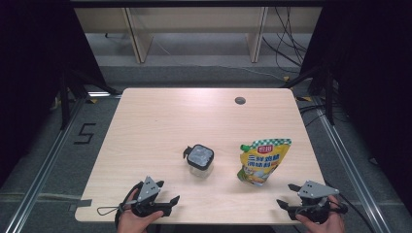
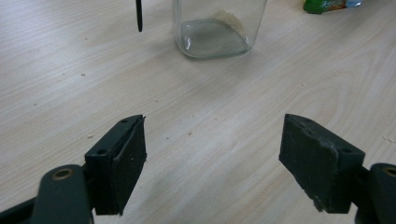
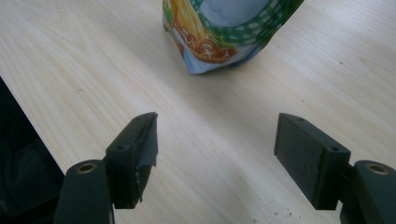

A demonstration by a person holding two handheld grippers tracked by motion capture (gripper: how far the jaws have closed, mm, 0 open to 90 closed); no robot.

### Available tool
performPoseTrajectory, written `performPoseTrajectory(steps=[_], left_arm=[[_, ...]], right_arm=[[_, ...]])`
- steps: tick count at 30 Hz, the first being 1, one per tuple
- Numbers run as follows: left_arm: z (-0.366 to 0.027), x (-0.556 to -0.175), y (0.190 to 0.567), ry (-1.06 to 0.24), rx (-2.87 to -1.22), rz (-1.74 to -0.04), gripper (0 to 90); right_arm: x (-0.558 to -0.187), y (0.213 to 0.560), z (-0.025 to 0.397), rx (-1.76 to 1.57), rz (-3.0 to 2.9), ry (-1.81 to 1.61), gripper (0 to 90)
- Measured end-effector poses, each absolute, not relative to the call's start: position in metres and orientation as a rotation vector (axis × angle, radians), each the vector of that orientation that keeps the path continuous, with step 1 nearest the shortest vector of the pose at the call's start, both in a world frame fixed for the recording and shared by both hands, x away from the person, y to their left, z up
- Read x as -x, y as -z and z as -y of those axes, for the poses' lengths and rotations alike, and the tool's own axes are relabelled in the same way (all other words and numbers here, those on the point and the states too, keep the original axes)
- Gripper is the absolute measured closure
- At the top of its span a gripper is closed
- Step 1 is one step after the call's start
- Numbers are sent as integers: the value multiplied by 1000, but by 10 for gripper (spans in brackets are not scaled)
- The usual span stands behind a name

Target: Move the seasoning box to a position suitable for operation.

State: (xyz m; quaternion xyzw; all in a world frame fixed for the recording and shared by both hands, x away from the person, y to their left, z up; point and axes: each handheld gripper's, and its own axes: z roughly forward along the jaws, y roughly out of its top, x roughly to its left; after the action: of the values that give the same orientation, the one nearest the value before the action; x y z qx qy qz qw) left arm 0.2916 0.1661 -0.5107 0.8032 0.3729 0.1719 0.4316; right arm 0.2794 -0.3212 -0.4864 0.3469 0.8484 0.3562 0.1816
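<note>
Black-jawed and empty, the person's left gripper [image 1: 163, 206] and right gripper [image 1: 290, 203] rest at the near edge of a pale wood-grain table [image 1: 160, 121], at about 7 and 5 o'clock, each with its jaws set wide apart and nothing between them. In the left gripper view the left gripper [image 2: 212, 154] looks along the bare tabletop at the base of a square clear glass jar [image 2: 215, 28]; in the right gripper view the right gripper [image 3: 215, 149] faces the bottom corner of a yellow and green printed refill pouch [image 3: 219, 28].

Farther in, the jar [image 1: 199, 160], topped with a black flip lid, stands just short of the table's centre, at roughly 12 o'clock from the left gripper. The pouch [image 1: 263, 160] stands upright a little apart at the jar's 3 o'clock, its green spout cap at the upper left corner. A small grey round grommet [image 1: 240, 100] sits near the far edge.

The work appears to be at its very start, with neither thing touched. The next move likely calls for the left gripper to steady the jar and the right to close on the pouch, whose soft sides may buckle under a pinch.

Both gripper views crop the tops of jar and pouch. Whether the jar's lid is latched, what the pale contents are, and the pouch's print cannot be made out.
</note>
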Motion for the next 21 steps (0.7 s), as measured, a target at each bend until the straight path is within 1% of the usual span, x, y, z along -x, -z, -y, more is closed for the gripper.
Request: performPoseTrajectory(steps=[4,5,6,7,8,9,12,21], left_arm=[[-168,-293,510,-450,-2025,-925,229],[-166,-293,512,-435,-1990,-951,231],[-166,-293,512,-435,-1990,-951,233],[-170,-295,510,-466,-2034,-930,237],[-168,-295,511,-456,-1994,-950,240],[-168,-296,510,-469,-1998,-938,241],[-168,-297,510,-460,-1981,-978,249],[-169,-307,509,-473,-1979,-958,256]], right_arm=[[-281,487,322,-958,-2398,-995,306],[-280,487,321,-965,-2397,-1004,305],[-280,487,321,-967,-2395,-1007,305],[-279,487,321,-989,-2394,-1010,305],[-279,486,321,-994,-2393,-1010,305],[-281,486,322,-954,-2391,-1005,305],[-281,486,322,-958,-2389,-1012,300],[-281,486,322,-966,-2389,-1024,289]])
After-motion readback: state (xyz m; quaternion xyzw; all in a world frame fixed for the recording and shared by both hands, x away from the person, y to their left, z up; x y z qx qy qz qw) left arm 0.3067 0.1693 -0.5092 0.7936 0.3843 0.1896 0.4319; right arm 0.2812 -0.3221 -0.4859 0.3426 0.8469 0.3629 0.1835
